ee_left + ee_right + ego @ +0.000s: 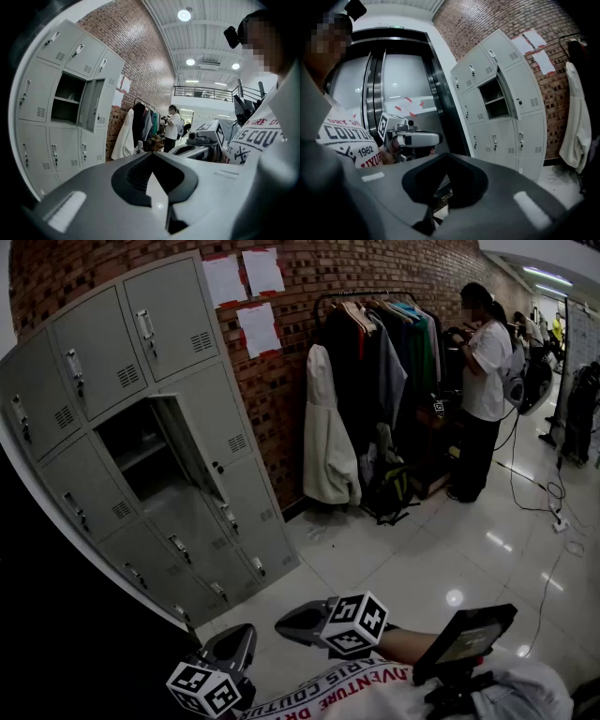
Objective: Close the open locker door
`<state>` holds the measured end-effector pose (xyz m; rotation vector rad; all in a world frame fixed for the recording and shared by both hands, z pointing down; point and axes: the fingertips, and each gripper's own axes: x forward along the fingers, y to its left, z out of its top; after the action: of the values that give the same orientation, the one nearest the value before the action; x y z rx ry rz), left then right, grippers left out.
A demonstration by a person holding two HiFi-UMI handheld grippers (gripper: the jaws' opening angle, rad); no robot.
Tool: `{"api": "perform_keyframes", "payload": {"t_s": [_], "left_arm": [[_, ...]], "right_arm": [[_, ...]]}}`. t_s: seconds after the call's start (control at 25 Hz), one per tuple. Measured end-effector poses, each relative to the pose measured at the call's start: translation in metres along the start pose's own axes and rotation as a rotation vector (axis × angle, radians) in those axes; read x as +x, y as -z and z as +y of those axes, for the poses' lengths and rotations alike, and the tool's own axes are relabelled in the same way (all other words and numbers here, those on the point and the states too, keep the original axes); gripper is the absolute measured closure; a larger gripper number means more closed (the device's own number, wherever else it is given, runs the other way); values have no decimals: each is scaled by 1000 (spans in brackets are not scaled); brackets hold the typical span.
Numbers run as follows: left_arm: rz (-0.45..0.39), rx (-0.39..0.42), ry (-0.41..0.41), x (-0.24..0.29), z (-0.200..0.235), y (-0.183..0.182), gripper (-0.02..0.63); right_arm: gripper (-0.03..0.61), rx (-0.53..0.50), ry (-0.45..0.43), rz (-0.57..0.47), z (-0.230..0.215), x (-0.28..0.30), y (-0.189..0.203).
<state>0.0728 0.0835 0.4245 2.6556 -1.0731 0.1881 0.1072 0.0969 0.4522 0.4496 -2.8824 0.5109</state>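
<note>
The grey locker bank [84, 362] stands against the brick wall at the left. One middle compartment [136, 451] is open, and its door [192, 446] swings out to the right. The same open compartment [65, 98] and door [93, 104] show in the left gripper view, and the compartment [494, 98] shows in the right gripper view too. My left gripper [230, 645] [151, 153] and right gripper [291, 622] [447, 154] are held low near the person's chest, well away from the lockers. Both are shut and hold nothing.
A clothes rack [375, 381] with hanging garments and a white coat [328, 437] stands right of the lockers, a backpack [389, 488] beneath it. A person [483, 381] stands beyond the rack. Cables [548, 498] trail over the glossy floor. Lift doors [393, 89] are to the lockers' left.
</note>
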Motion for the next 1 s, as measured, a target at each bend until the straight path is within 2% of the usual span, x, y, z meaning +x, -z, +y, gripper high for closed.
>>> {"api": "perform_keyframes", "payload": {"t_s": [0.56, 0.8, 1.0], "left_arm": [[-36, 12, -45, -13, 14, -14, 609], [-44, 6, -61, -14, 36, -14, 609], [-58, 15, -61, -6, 75, -22, 609]], "right_arm": [[581, -50, -24, -10, 1, 12, -21], [581, -57, -37, -10, -13, 30, -33], [581, -79, -27, -15, -37, 57, -47]]}}
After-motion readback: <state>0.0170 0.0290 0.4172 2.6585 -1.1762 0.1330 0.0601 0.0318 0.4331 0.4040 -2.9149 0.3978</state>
